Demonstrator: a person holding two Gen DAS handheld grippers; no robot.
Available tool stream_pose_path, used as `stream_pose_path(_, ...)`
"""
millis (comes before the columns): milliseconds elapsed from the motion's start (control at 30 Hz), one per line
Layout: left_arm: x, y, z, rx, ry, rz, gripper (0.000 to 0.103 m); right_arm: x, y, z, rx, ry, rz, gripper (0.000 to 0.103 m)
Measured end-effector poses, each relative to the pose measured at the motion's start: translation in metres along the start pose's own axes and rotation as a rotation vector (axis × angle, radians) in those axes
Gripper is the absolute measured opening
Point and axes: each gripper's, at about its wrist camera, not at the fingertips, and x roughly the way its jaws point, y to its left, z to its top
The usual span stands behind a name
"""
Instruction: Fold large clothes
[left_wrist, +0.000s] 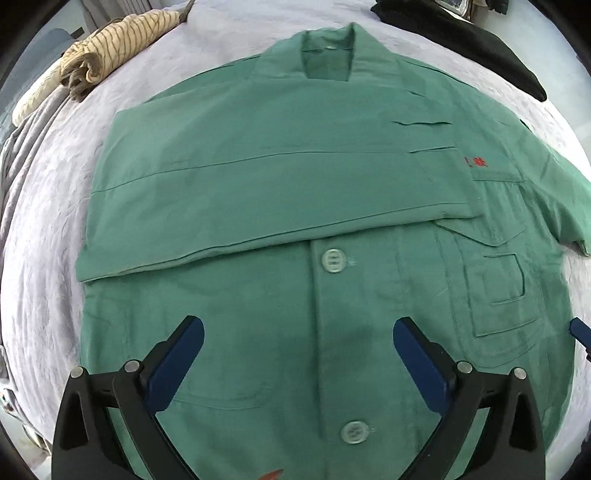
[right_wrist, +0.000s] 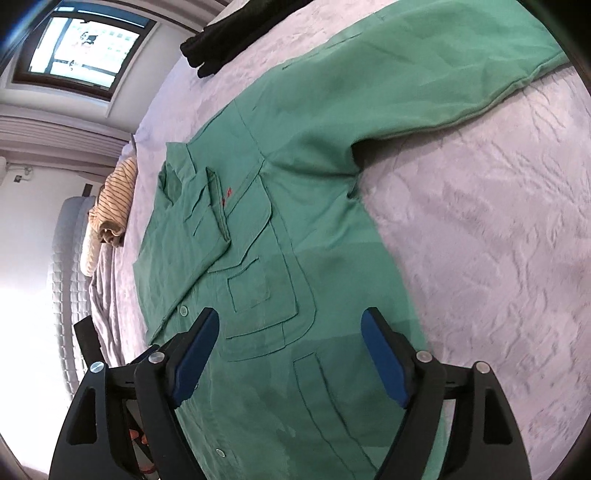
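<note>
A large green button-up jacket (left_wrist: 295, 192) lies face up on a pale lilac bedspread (left_wrist: 44, 221). Its left sleeve is folded flat across the chest, ending near the breast pocket (left_wrist: 495, 280). My left gripper (left_wrist: 297, 328) is open and empty, hovering over the jacket's lower front between two buttons. In the right wrist view the same jacket (right_wrist: 295, 192) shows its other sleeve (right_wrist: 461, 74) stretched out to the far right. My right gripper (right_wrist: 290, 321) is open and empty above the pocket area (right_wrist: 266, 295).
A striped beige garment (left_wrist: 110, 48) lies folded at the bed's far left; it also shows in the right wrist view (right_wrist: 114, 195). A black garment (left_wrist: 469, 44) lies at the far right corner. A window (right_wrist: 81, 44) and a mattress edge (right_wrist: 66, 280) are to the left.
</note>
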Motion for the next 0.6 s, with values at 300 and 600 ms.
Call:
stream_pose_path(300, 0.013, -0.037, 0.020, 0.024, -0.012, 0.058, 0.103, -0.019, -0.024, 0.023, 0.018, -0.060, 0.069, 0.103)
stream_pose_path(600, 0.026, -0.085, 0.042, 0.105, 0.010, -0.007, 0.103, -0.055, -0.076, 0.053, 0.115, -0.134, 0.063, 0.103)
